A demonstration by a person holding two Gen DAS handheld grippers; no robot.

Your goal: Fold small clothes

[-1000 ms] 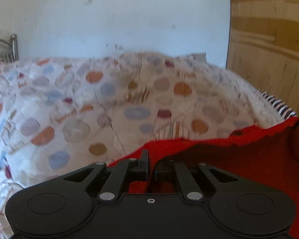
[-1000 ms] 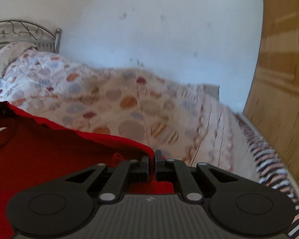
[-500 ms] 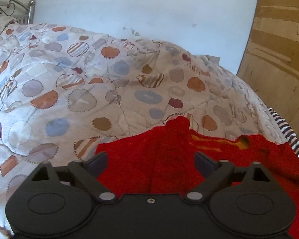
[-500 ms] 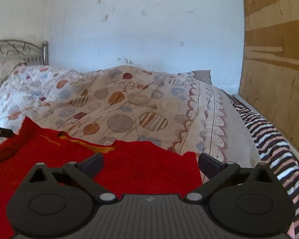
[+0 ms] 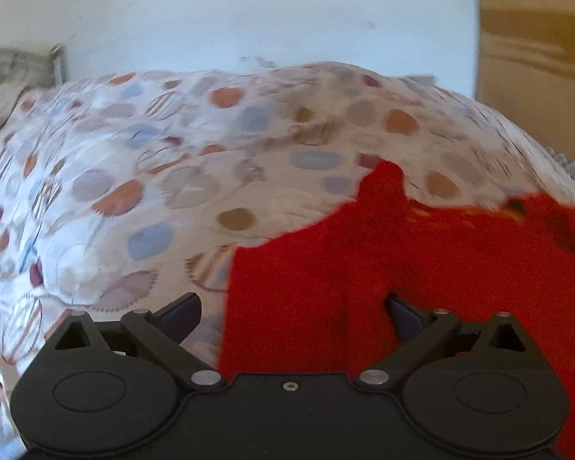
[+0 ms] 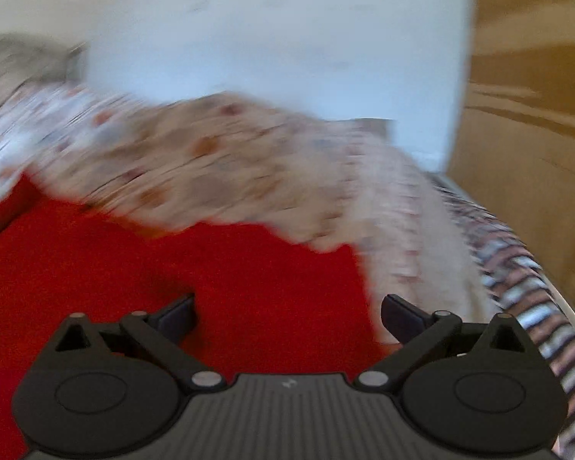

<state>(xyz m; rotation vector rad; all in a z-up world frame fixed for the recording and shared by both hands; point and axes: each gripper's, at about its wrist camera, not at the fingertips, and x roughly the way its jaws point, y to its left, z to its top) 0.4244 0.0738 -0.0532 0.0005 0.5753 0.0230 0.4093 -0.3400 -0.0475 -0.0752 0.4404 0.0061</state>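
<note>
A red garment [image 5: 421, 268] lies flat on the spotted quilt [image 5: 153, 176] of a bed. Its left edge runs just inside my left gripper [image 5: 293, 316], which is open and empty, low over the cloth. In the right wrist view the same red garment [image 6: 211, 276] fills the lower left, with its right edge just inside the right finger. My right gripper [image 6: 287, 314] is open and empty, low over the cloth. Both views are blurred by motion. A yellow-trimmed opening [image 5: 460, 211] shows at the garment's far edge.
The quilt [image 6: 249, 165] covers the bed up to a white wall [image 5: 268, 11]. A wooden panel [image 6: 529, 122] stands on the right. A striped sheet [image 6: 533, 299] shows along the bed's right edge. A metal headboard [image 5: 23, 63] stands at far left.
One second ago both grippers were shut on the garment's edge and held it up. They have opened and let go; the garment now lies on the quilt. Both cameras are moving.
</note>
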